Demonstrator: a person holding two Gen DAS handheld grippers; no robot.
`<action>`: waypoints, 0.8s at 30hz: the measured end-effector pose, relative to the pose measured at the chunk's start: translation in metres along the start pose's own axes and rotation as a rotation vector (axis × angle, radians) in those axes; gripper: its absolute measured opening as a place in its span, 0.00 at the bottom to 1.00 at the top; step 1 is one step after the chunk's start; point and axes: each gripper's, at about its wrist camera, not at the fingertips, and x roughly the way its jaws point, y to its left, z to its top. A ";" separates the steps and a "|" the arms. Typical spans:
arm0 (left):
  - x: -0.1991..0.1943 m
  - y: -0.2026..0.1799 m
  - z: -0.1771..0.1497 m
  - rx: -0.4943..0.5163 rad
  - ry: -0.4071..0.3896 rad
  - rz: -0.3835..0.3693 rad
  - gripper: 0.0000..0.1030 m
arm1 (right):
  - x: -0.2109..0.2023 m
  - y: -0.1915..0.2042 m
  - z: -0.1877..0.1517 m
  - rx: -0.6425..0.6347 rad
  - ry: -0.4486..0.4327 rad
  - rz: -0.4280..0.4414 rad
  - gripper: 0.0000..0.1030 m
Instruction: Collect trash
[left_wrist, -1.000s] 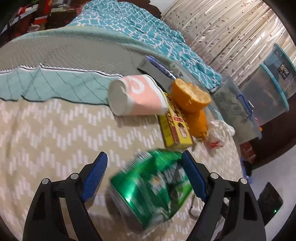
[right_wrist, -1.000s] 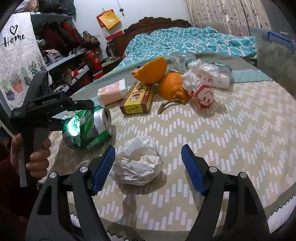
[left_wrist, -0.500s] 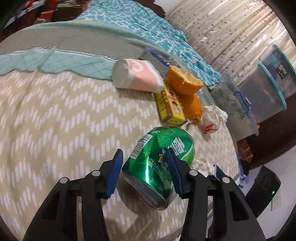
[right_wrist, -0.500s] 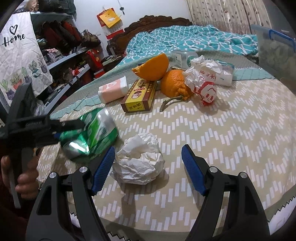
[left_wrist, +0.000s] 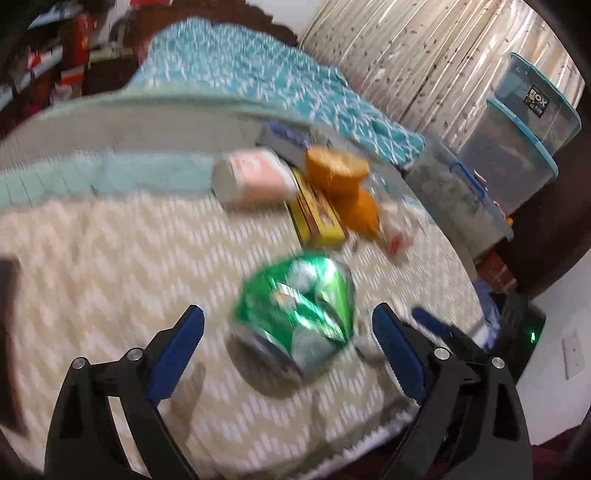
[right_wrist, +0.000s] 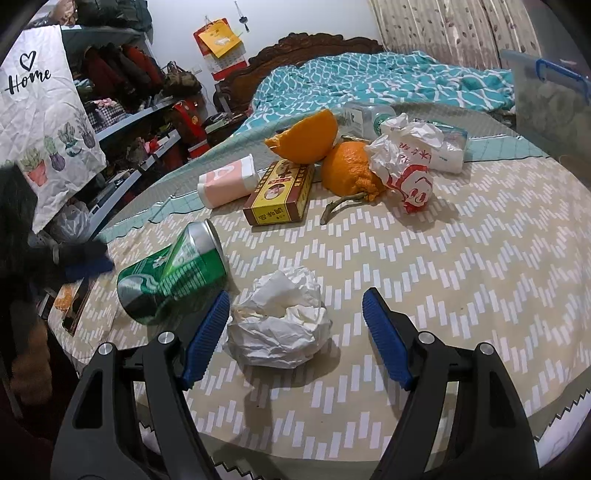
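A dented green can (left_wrist: 295, 314) lies on its side on the zigzag tablecloth (left_wrist: 92, 258); it also shows in the right wrist view (right_wrist: 173, 269). My left gripper (left_wrist: 288, 332) is open, its jaws wide apart on either side of the can, not touching it. My right gripper (right_wrist: 295, 325) is open around a crumpled white paper ball (right_wrist: 280, 317) without gripping it. Behind lie a yellow box (right_wrist: 280, 195), orange peels (right_wrist: 332, 155), a pink-white cup (right_wrist: 225, 181) and a red-printed wrapper (right_wrist: 406, 166).
A plastic bottle (right_wrist: 365, 114) and a white packet (right_wrist: 450, 147) lie at the table's far side. A bed with a teal quilt (right_wrist: 388, 81) stands behind. Clear storage bins (left_wrist: 517, 147) stack at the right. A dark flat object (right_wrist: 74, 302) lies at the table's left edge.
My left gripper was shut on the green can half a second ago; it has opened and the can now lies free on the cloth. My right gripper has not moved.
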 end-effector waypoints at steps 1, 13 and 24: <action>0.002 0.001 0.006 0.016 -0.006 0.000 0.87 | 0.000 0.001 0.000 -0.002 -0.001 0.001 0.73; 0.084 0.012 0.031 0.037 0.220 -0.218 0.86 | 0.000 0.000 0.000 0.001 0.004 -0.005 0.77; 0.067 -0.004 0.001 0.030 0.206 -0.238 0.27 | 0.013 0.002 -0.002 -0.006 0.052 0.008 0.77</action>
